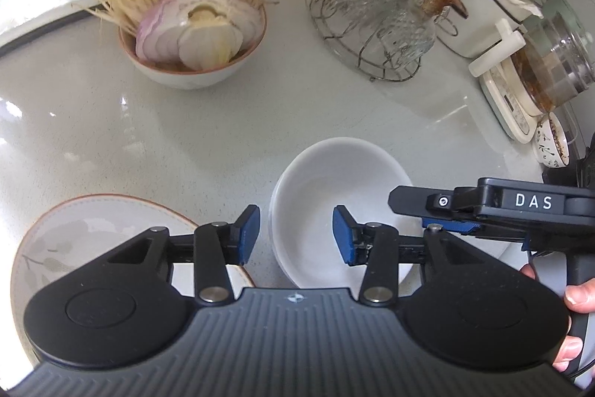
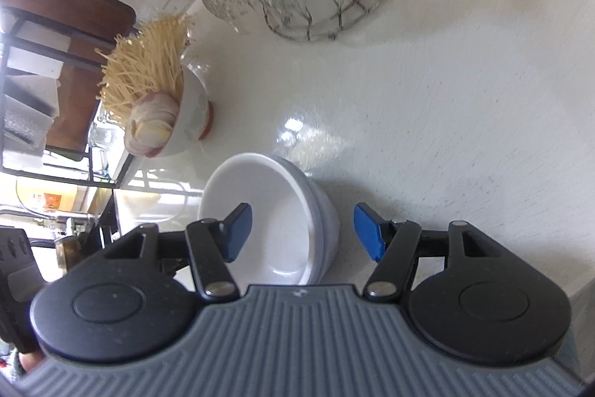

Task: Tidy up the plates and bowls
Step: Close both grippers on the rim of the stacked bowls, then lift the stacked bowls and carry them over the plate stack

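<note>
Left tongs (image 1: 295, 235): parted to a middling gap, pads bare. They straddle the near-left rim of the bowls (image 1: 334, 207), one pad outside the wall and one over the hollow; I judge this a line-up for a rim pinch, with no pad pressing yet.

Right tongs (image 2: 303, 231): parted wider, nothing held. One pad hangs over the inside of the bowls (image 2: 282, 222), the other stands clear outside the wall, so the opposite rim sits in the gap. From the left camera this tool (image 1: 494, 207) comes in sideways from the right, a hand (image 1: 572, 296) on its grip.

Bowls: white and nested, at least two rims showing, just ahead of both tongs on the counter (image 1: 148, 136). Likely stacked to save room, and two tools at opposite rims suggest a level two-sided lift.

Plate (image 1: 93, 233): flat, leaf pattern, brown edge, just left of the left tongs and partly under them. It looks like the next piece to sort, or a base for the stack; I cannot tell which.

Food bowl (image 1: 193, 36): well ahead of the left tongs, full of noodles and onion, probably left alone because it is in use.

Glass rack (image 1: 375, 17): ahead and right, well apart, out of the way.

Risk: glazed rims are slick, so a shallow pinch could slip.
</note>
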`<state>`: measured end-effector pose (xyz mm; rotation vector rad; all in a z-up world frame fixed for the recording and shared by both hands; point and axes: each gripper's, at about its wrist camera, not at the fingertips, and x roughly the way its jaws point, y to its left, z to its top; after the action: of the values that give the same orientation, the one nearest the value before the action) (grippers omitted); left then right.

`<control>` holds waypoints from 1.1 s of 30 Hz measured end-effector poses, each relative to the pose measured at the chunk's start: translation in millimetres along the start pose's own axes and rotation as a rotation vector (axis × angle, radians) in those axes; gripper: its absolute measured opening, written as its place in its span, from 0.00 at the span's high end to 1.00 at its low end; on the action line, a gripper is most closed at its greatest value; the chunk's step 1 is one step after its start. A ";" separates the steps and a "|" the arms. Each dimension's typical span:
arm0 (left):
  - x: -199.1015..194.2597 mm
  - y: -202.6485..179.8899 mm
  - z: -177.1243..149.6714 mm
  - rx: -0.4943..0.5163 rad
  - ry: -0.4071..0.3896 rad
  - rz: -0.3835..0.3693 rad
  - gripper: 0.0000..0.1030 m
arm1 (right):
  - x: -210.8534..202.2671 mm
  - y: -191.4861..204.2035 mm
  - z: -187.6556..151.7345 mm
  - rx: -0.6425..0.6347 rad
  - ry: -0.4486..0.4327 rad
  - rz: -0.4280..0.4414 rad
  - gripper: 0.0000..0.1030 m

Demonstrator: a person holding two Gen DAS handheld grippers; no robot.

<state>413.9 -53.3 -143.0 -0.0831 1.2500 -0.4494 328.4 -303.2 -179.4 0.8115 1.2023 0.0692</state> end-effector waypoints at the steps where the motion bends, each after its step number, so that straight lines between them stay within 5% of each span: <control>1: 1.9 0.5 -0.1 -0.003 0.000 0.004 0.52 | 2.1 -1.0 0.2 0.006 0.010 0.003 0.40; 12: 9.6 6.0 2.7 -0.011 -0.006 0.034 0.54 | 17.8 -16.4 5.4 0.065 0.080 0.038 0.55; 16: 12.3 4.8 1.8 -0.016 -0.004 0.018 0.60 | 22.7 -17.4 7.8 0.055 0.109 0.046 0.71; 33: 21.9 0.5 -4.0 -0.037 -0.013 0.041 0.79 | 27.4 -16.4 10.8 -0.003 0.120 0.029 0.77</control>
<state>415.7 -60.2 -164.0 -0.0914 1.2451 -0.3892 342.4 -308.2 -209.7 0.8318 1.3036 0.1449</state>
